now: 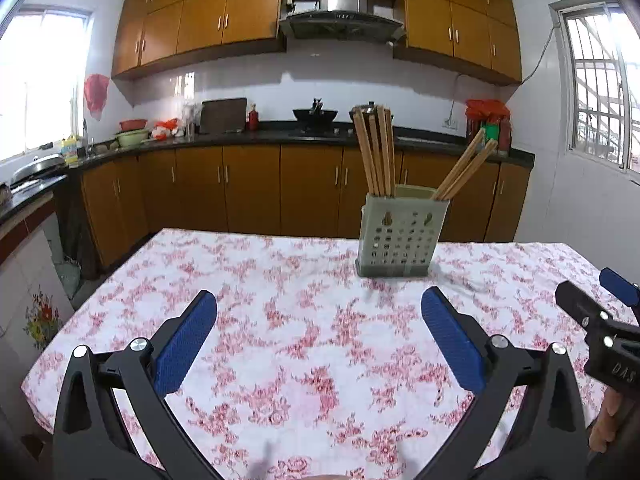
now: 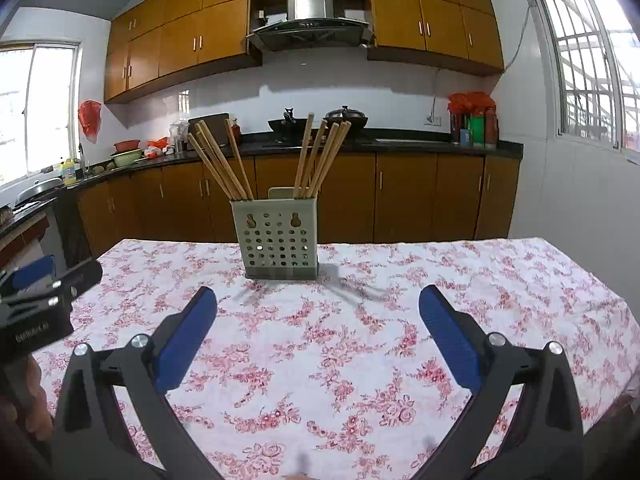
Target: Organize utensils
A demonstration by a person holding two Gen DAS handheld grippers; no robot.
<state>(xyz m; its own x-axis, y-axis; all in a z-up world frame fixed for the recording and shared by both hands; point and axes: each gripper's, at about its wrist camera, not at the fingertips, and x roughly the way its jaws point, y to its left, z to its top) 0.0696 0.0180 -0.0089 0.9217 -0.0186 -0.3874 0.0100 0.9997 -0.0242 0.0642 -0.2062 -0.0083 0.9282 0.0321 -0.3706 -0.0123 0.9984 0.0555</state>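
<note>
On the table (image 2: 400, 360), spread with a white cloth printed in pink-red flowers, a pale green perforated utensil holder (image 2: 277, 235) stands upright toward the far edge. Wooden chopsticks fill it in two bunches: one bunch (image 2: 218, 160) fans out to the left of the holder, the other (image 2: 320, 156) leans to the right. Seen from the left wrist, the same holder (image 1: 400, 234) sits right of centre, with one bunch (image 1: 376, 150) nearly upright and a pair (image 1: 466, 170) tilted off to the right.

Both grippers hang above the near half of the cloth, well apart from the holder. The left gripper (image 1: 319, 336) has its blue-padded fingers (image 1: 184, 344) spread wide with nothing but tablecloth between them. The right gripper (image 2: 318, 334) is spread just as wide and is likewise empty. Each tool shows at the edge of the other's view: the right one (image 1: 604, 328) at the right border, with part of a hand (image 1: 608, 424) below it, and the left one (image 2: 40, 304) at the left border.

Behind the table runs a dark kitchen counter (image 2: 400, 138) over brown cabinets, with a wok (image 2: 288, 123) on the hob and a range hood (image 2: 310, 20) above.
</note>
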